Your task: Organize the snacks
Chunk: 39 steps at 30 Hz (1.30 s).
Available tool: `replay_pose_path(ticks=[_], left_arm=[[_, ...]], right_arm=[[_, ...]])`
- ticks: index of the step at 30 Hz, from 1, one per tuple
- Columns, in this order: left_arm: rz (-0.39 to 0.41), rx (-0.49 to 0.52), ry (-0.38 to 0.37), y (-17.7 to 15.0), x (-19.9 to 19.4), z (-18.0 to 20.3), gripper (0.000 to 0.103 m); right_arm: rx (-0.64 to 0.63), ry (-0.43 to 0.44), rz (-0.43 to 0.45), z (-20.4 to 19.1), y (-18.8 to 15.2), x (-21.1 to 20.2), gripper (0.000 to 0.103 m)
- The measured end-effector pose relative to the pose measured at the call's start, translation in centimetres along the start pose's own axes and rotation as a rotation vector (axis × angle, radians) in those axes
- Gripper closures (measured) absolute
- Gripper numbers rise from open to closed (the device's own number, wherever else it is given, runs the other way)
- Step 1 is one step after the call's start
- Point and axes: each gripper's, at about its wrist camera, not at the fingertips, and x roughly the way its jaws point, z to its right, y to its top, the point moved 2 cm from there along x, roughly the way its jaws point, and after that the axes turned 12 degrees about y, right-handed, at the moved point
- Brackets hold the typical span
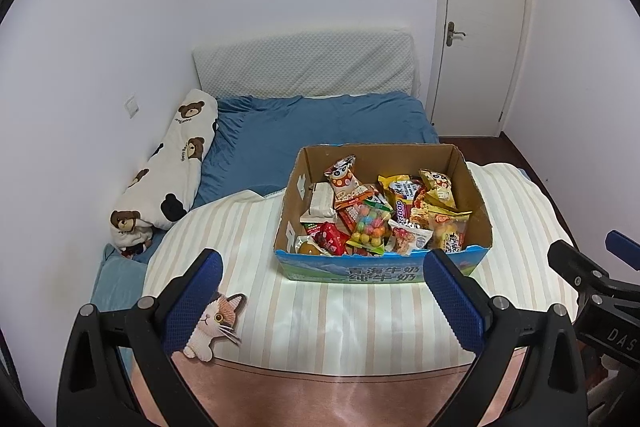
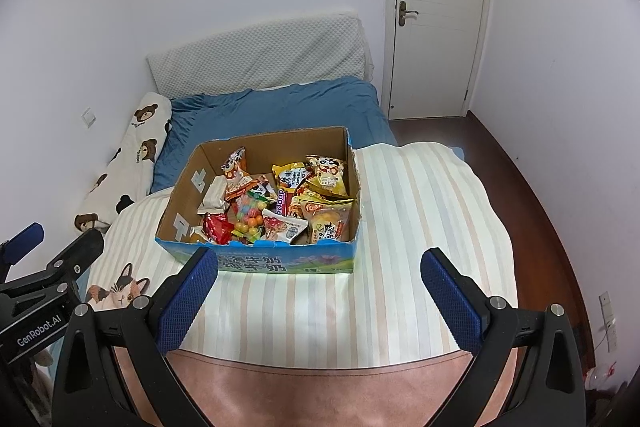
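On the striped blanket (image 1: 320,307) at the foot of the bed sits your cardboard box (image 1: 380,269), top open, blue printed front wall facing you. Snacks are all inside it, piled loose: white wrapped bar (image 1: 322,201) at the left, red packet (image 1: 330,237) near the front left corner, bag of coloured candy balls (image 1: 370,229) front centre, yellow packet (image 1: 450,231) at the front right, cartoon-face bag (image 1: 346,181) leaning up toward the back. Packets overlap, so exact count can't be told.

Your left gripper (image 1: 322,301) hovers short of the box, jaws spread wide, nothing between them. Its right blue pad overlaps the box's front wall in the left wrist view; contact can't be told. Your right gripper (image 2: 320,301) is likewise wide apart and holding nothing, in front of the box (image 2: 260,261), its left pad crossing the front left corner in view. Both grippers sit side by side, each showing at the edge of the other's camera.

Cat-shaped cushion (image 1: 214,323) lies on the blanket just beside your left gripper's left finger. Bear-print pillow (image 1: 168,171) runs along the left wall, blue sheet (image 1: 320,123) beyond the box, white quilted headboard pad (image 1: 304,67) against the far wall. White door (image 1: 480,27) at the back right is shut.
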Motion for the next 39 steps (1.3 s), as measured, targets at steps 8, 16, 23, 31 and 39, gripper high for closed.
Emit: replay_pose_path(ticks=[8, 16, 23, 31, 39], left_arm=[[0.0, 0.009, -0.007, 0.2, -0.1, 0.0, 0.0], [0.011, 0.009, -0.005, 0.3, -0.2, -0.2, 0.0], [0.017, 0.008, -0.005, 0.1, -0.5, -0.3, 0.0], [0.028, 0.001, -0.005, 0.1, -0.8, -0.5, 0.0], [0.038, -0.002, -0.004, -0.1, -1.2, -0.6, 0.0]], right_arm=[[0.001, 0.011, -0.001, 0.1, 0.0, -0.1, 0.0], [-0.006, 0.02, 0.0, -0.2, 0.2, -0.1, 0.0], [-0.015, 0.028, 0.001, -0.4, 0.3, -0.4, 0.0], [-0.015, 0.03, 0.005, -0.5, 0.2, -0.7, 0.0], [-0.021, 0.036, 0.003, -0.7, 0.4, -0.9, 0.0]])
